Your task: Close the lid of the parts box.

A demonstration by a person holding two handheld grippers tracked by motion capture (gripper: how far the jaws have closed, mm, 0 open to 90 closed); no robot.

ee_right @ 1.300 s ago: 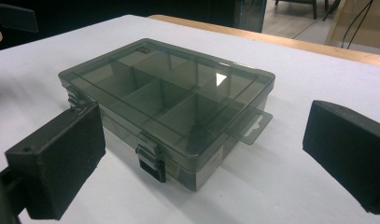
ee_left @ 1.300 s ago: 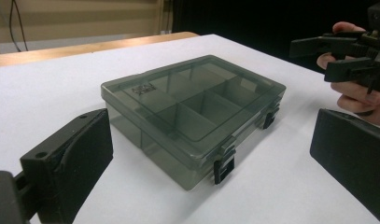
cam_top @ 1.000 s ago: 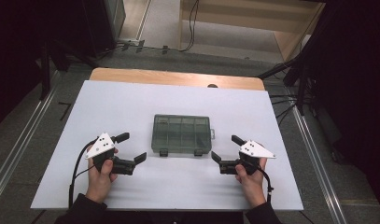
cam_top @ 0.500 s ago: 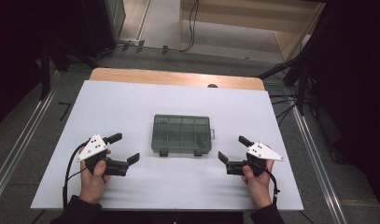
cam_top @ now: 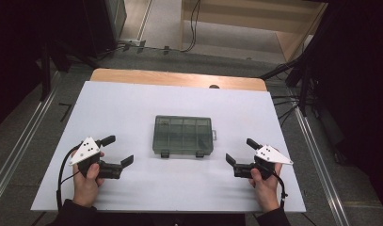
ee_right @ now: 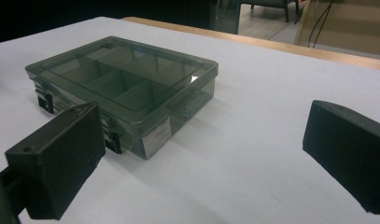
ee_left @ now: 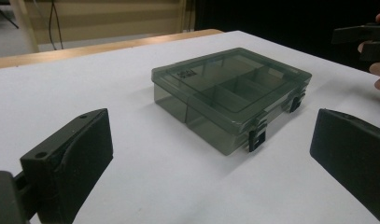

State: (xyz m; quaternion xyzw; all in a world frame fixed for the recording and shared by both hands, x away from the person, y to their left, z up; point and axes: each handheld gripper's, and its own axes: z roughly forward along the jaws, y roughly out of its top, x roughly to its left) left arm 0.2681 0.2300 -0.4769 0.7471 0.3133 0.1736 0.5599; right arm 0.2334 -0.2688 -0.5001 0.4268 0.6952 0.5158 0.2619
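A smoky transparent compartment box [cam_top: 183, 135] lies shut in the middle of the white table, its two black latches facing the person. My left gripper [cam_top: 117, 150] rests to the left of the box and stands open, with nothing between its jaws. To the right of the box my right gripper [cam_top: 239, 150] is open too and holds nothing. The box [ee_left: 232, 95] lies ahead of the left jaws and a little to the right. In the right gripper view the box [ee_right: 120, 86] sits ahead and to the left, its dividers visible through the lid.
The white table top [cam_top: 132, 101] has a wooden strip [cam_top: 177, 78] along its far edge. Metal rails [cam_top: 19, 141] run along both sides on the floor. Cables and dark equipment stand beyond the far edge. The other hand and gripper [ee_left: 372, 42] show at the left gripper view's right edge.
Both grippers have drawn back toward the person and outward, away from the box. The box has stayed put.
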